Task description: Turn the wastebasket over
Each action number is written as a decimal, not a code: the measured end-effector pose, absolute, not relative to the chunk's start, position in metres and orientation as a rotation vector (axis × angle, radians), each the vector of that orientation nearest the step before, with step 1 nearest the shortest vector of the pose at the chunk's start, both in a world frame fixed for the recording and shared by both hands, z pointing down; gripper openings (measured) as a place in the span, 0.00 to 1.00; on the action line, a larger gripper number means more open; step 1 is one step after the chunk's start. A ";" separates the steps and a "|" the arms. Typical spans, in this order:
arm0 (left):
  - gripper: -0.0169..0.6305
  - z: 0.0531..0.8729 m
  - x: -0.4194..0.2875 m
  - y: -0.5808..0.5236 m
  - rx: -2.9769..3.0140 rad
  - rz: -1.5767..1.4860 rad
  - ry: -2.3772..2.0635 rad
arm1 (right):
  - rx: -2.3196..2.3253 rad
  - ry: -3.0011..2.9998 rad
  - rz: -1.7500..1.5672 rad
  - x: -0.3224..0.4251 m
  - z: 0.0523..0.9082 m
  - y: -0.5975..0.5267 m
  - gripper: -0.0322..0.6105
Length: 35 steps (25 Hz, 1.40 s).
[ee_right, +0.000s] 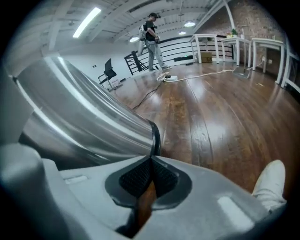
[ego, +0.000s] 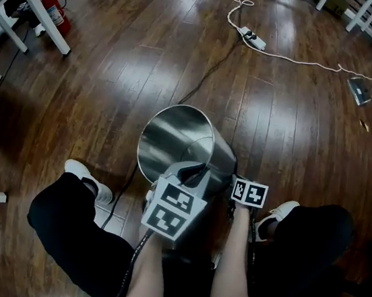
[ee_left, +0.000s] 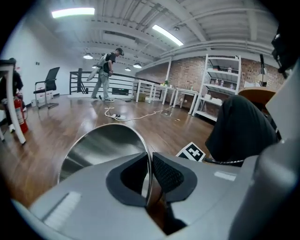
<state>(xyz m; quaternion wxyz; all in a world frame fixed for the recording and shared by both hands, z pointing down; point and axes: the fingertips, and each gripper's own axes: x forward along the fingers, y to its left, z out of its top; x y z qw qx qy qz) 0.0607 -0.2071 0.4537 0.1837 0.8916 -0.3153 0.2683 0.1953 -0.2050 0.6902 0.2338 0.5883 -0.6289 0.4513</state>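
A shiny steel wastebasket (ego: pixel 180 143) leans tilted on the wood floor between the person's feet, its open mouth facing up and to the left in the head view. My left gripper (ego: pixel 196 172) is shut on the near edge of its rim. In the left gripper view the thin rim (ee_left: pixel 148 161) runs between the pads of the left gripper (ee_left: pixel 150 174), with the wastebasket's inside (ee_left: pixel 103 150) beyond. My right gripper (ego: pixel 234 186) sits at the basket's lower right side. In the right gripper view the right gripper (ee_right: pixel 151 165) has its pads together, right below the black base ring (ee_right: pixel 155 136) of the wastebasket (ee_right: pixel 84 122).
The person's white shoes (ego: pixel 87 177) (ego: pixel 279 214) flank the basket. A power strip (ego: pixel 253 38) with a white cable lies farther out, and a dark cable runs toward the basket. A red fire extinguisher (ego: pixel 55 17) stands by white table legs (ego: pixel 38 3). A person (ee_left: pixel 108 70) walks far off.
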 end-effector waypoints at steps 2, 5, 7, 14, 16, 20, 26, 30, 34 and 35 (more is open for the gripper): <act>0.11 0.461 0.081 -0.198 2.554 0.858 -0.850 | 1.606 -1.667 1.263 0.199 0.704 -0.193 0.03; 0.11 0.470 0.102 -0.182 2.647 1.021 -0.779 | 1.544 -1.589 1.264 0.199 0.720 -0.173 0.03; 0.11 0.476 0.114 -0.168 2.700 1.109 -0.675 | 1.528 -1.573 1.293 0.197 0.729 -0.165 0.03; 0.05 0.518 0.142 -0.129 2.742 0.995 -0.522 | 1.754 -1.606 1.651 0.203 0.729 -0.137 0.04; 0.05 0.501 0.142 -0.139 2.843 0.841 -0.647 | 1.800 -1.666 1.621 0.205 0.712 -0.141 0.04; 0.05 0.464 0.118 -0.148 2.862 0.402 -0.868 | 1.895 -1.820 1.517 0.209 0.671 -0.136 0.04; 0.06 0.427 0.067 -0.137 2.805 0.174 -1.045 | 2.057 -2.220 1.140 0.209 0.566 -0.128 0.04; 0.06 0.389 0.039 -0.121 2.805 0.085 -1.145 | 1.886 -2.446 0.785 0.162 0.490 -0.108 0.04; 0.05 0.356 0.017 -0.099 2.841 0.040 -1.164 | 1.744 -2.545 0.457 0.117 0.422 -0.079 0.04; 0.05 0.352 0.015 -0.089 2.860 0.047 -1.147 | 1.733 -2.558 0.408 0.110 0.410 -0.069 0.04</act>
